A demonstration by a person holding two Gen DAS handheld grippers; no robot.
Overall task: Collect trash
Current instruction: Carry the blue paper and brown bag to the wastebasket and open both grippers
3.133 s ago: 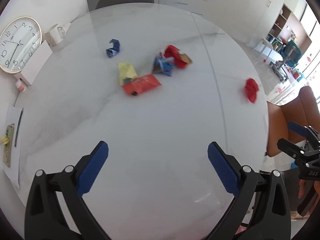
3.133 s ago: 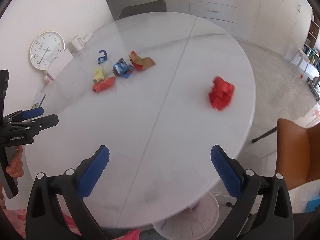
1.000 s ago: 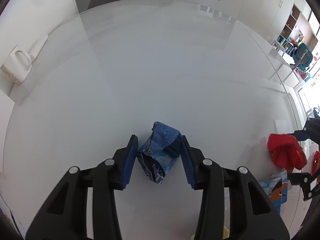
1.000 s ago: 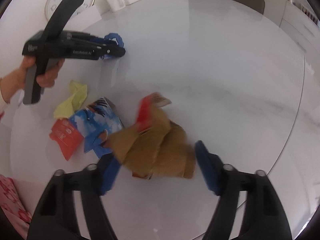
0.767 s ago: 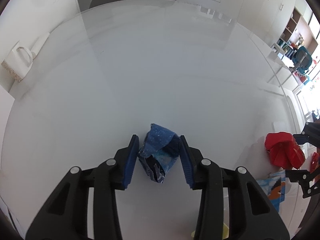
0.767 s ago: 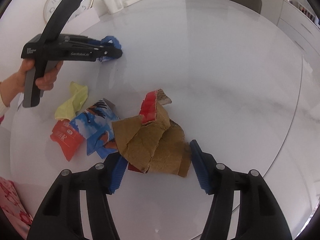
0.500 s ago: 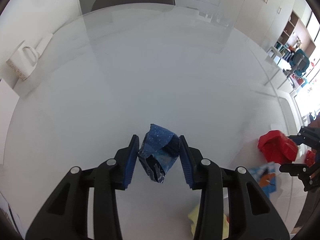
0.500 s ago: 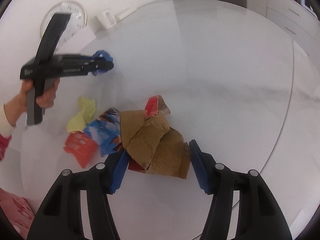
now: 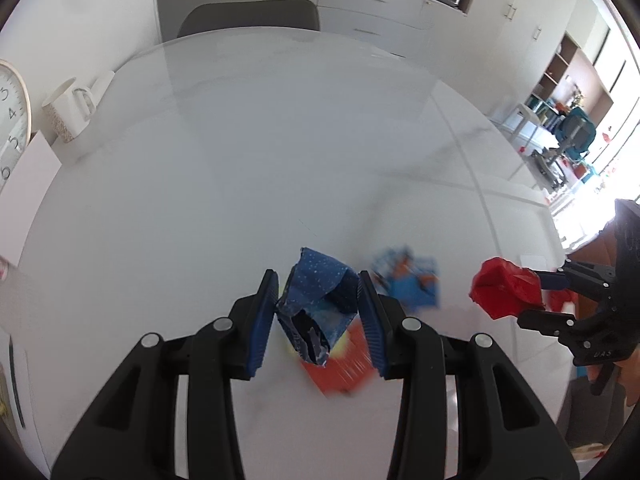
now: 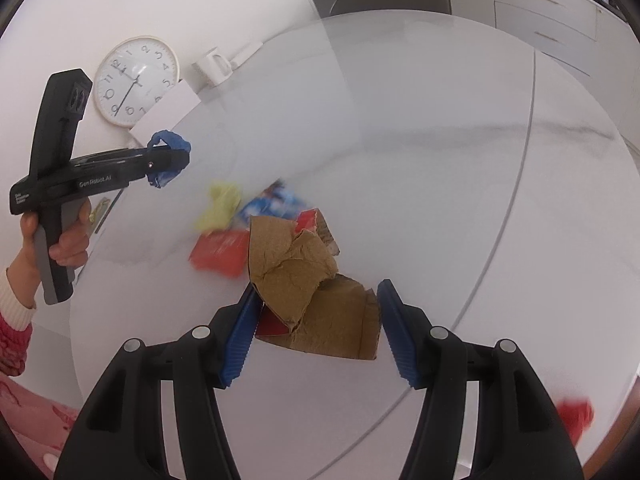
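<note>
My left gripper (image 9: 316, 316) is shut on a crumpled dark blue wrapper (image 9: 320, 308) and holds it above the white round table (image 9: 240, 152). It shows from the side in the right wrist view (image 10: 168, 164). My right gripper (image 10: 316, 328) is shut on a crumpled brown and red paper package (image 10: 312, 288), lifted off the table; it also shows in the left wrist view (image 9: 504, 294). On the table lie a light blue packet (image 9: 412, 284), an orange-red packet (image 10: 220, 256) and a yellow wrapper (image 10: 220, 204).
A wall clock (image 10: 134, 80), a white mug (image 9: 68, 110) and a white box (image 10: 168, 110) stand at the table's left edge. A grey chair (image 9: 248, 16) is at the far side. Another red wrapper (image 10: 572, 416) lies near the right edge.
Both grippers have risen and pulled back with their trash held. The packets on the table now sit under and beside the left gripper. The clock has come into view.
</note>
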